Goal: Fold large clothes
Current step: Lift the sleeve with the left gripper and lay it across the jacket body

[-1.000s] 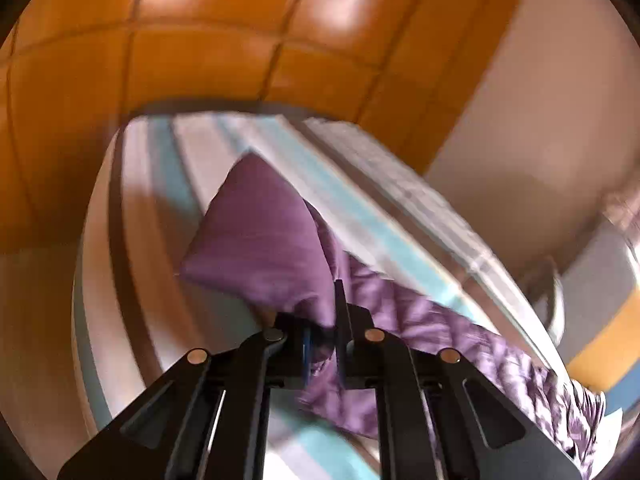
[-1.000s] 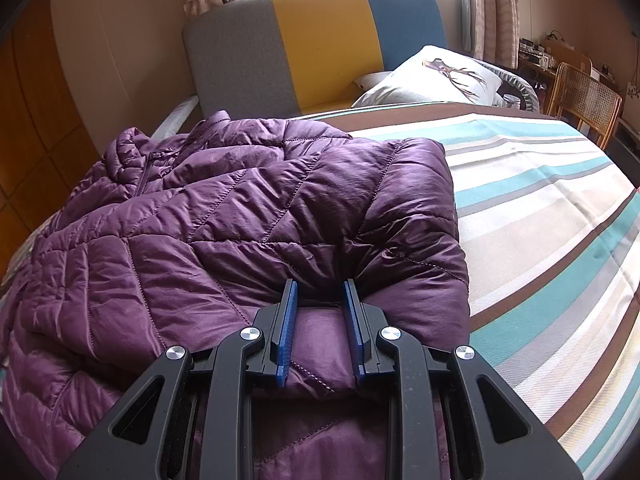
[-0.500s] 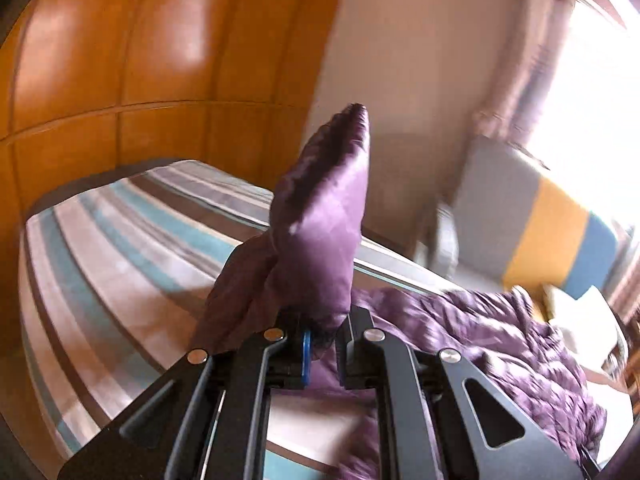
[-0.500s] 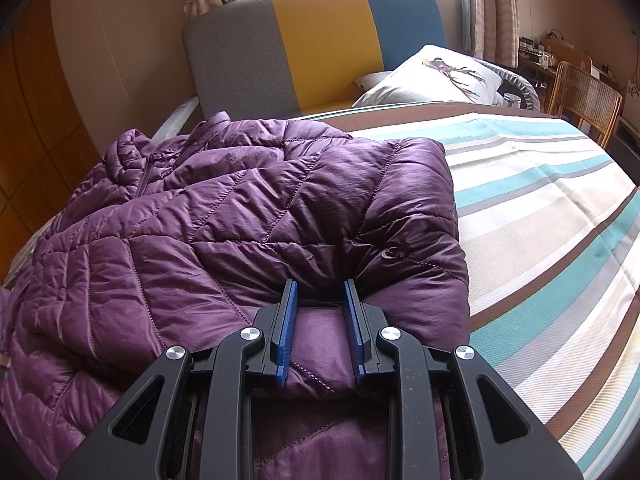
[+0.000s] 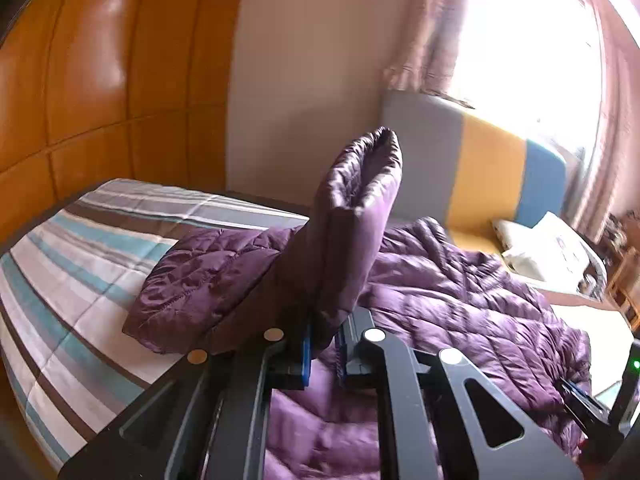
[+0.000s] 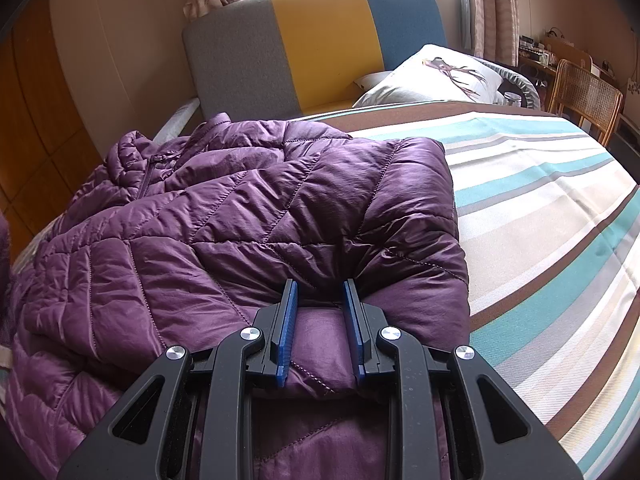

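A purple quilted down jacket (image 6: 248, 216) lies spread on a striped bed (image 6: 540, 208), its right side folded over. My left gripper (image 5: 323, 344) is shut on the jacket's sleeve (image 5: 352, 216), which stands up above the fingers over the jacket body (image 5: 460, 296). My right gripper (image 6: 320, 320) rests on the jacket's near folded edge, with a bulge of fabric between its blue pads (image 6: 286, 332); the jaws stand partly apart and press on the cloth.
A grey, yellow and blue headboard (image 6: 320, 40) stands at the far end of the bed, with a white pillow (image 6: 436, 76) next to it. A wicker chair (image 6: 584, 96) stands far right. Orange wood panels (image 5: 100, 80) line the left wall.
My left gripper has lifted the sleeve and swung it from the bed's foot toward the jacket body and headboard. The right gripper has stayed still.
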`<state>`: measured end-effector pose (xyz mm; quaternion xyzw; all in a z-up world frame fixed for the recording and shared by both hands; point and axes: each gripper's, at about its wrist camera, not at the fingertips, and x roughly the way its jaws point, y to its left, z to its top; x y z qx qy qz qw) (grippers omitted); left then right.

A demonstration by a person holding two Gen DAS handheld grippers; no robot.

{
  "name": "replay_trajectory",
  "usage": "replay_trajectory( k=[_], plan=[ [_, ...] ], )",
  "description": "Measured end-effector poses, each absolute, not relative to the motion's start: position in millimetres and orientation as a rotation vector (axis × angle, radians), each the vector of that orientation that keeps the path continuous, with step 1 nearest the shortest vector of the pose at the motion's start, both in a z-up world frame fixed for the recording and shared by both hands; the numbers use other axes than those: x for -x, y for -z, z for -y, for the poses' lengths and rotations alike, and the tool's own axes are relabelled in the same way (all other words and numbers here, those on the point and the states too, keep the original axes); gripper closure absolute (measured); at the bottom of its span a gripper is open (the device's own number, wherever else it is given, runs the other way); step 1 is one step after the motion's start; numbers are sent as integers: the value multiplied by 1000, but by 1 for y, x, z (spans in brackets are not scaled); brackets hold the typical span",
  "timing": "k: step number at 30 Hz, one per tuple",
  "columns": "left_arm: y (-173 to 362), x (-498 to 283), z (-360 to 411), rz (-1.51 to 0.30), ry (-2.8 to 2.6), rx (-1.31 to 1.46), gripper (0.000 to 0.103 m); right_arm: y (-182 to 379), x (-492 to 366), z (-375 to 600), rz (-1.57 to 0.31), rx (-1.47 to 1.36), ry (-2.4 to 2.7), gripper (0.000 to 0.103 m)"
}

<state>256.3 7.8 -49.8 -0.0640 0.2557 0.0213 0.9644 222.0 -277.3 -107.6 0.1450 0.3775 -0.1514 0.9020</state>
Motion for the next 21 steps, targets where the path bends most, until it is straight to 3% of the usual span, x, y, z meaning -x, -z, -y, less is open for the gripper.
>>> replay_trajectory(
  k=[21],
  plan=[
    [69, -252, 140, -623, 252, -25, 95, 107, -222, 279, -777, -310, 307, 80]
  ],
)
